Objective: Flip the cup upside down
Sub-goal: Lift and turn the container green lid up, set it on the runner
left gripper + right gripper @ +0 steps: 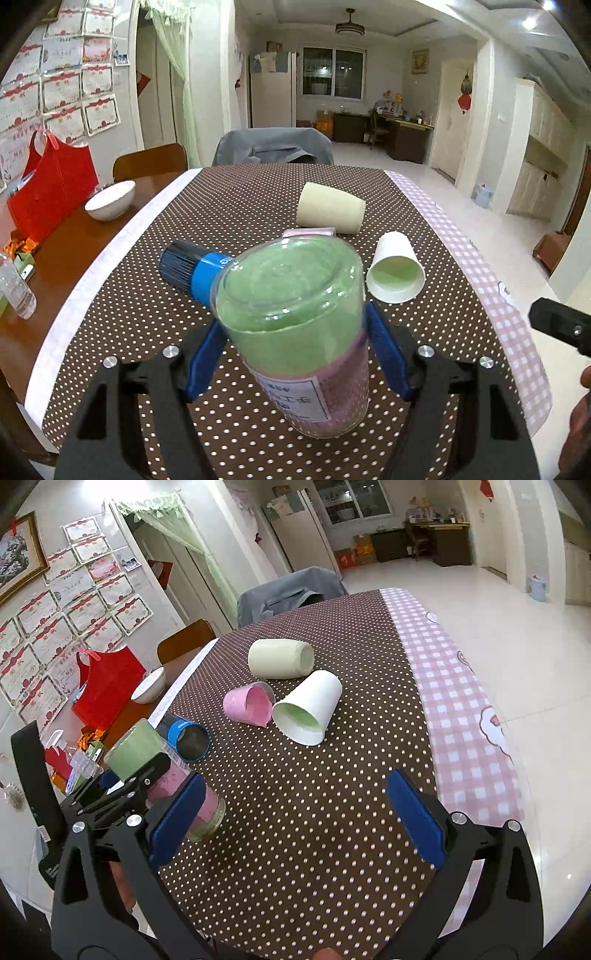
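Brown polka-dot cloth covers the desk (pixel 229 206), with certificates on the wall behind. Left tongs (pixel 295 350) are clenched on a clear cup (pixel 295 325), bottom up and tilted, mouth toward the cloth; its label shows Chinese characters too blurred to read. Right tongs (pixel 295 819) are released, holding nothing. 4 more cups lie on their sides: cream (pixel 277 657), white (pixel 310 705), pink (pixel 247 703), blue-banded (pixel 186 734)
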`<action>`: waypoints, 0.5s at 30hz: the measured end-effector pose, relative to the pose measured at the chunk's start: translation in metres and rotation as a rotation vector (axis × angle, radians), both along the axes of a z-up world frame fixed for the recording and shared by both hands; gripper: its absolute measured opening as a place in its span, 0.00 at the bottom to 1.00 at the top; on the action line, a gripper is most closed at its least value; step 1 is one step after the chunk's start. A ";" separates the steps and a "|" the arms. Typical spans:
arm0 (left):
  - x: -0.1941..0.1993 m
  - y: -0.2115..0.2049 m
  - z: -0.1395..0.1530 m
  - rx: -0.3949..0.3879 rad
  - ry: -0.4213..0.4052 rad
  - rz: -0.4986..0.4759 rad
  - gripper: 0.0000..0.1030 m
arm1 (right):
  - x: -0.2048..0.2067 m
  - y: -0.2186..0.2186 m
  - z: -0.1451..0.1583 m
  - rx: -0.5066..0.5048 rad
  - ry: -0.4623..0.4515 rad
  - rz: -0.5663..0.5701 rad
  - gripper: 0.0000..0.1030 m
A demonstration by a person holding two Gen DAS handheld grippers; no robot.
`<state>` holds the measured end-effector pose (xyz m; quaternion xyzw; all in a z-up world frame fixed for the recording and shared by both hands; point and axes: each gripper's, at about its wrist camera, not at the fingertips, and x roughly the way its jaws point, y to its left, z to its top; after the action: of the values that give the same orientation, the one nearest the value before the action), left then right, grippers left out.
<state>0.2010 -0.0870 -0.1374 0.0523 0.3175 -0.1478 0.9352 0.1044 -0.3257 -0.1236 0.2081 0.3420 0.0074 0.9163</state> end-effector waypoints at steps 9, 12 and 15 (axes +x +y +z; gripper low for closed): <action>-0.021 -0.004 -0.010 0.083 -0.131 -0.016 0.70 | -0.026 0.007 -0.004 -0.010 -0.001 -0.038 0.94; -0.026 -0.007 -0.022 0.103 -0.136 -0.020 0.71 | -0.032 0.010 -0.004 -0.018 -0.001 -0.045 0.94; -0.033 -0.010 -0.033 0.138 -0.158 -0.007 0.72 | -0.038 0.012 -0.004 -0.023 -0.001 -0.045 0.94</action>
<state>0.1677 -0.0965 -0.1703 0.1291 0.2519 -0.1242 0.9510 0.0661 -0.3139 -0.1280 0.2050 0.3369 -0.0171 0.9188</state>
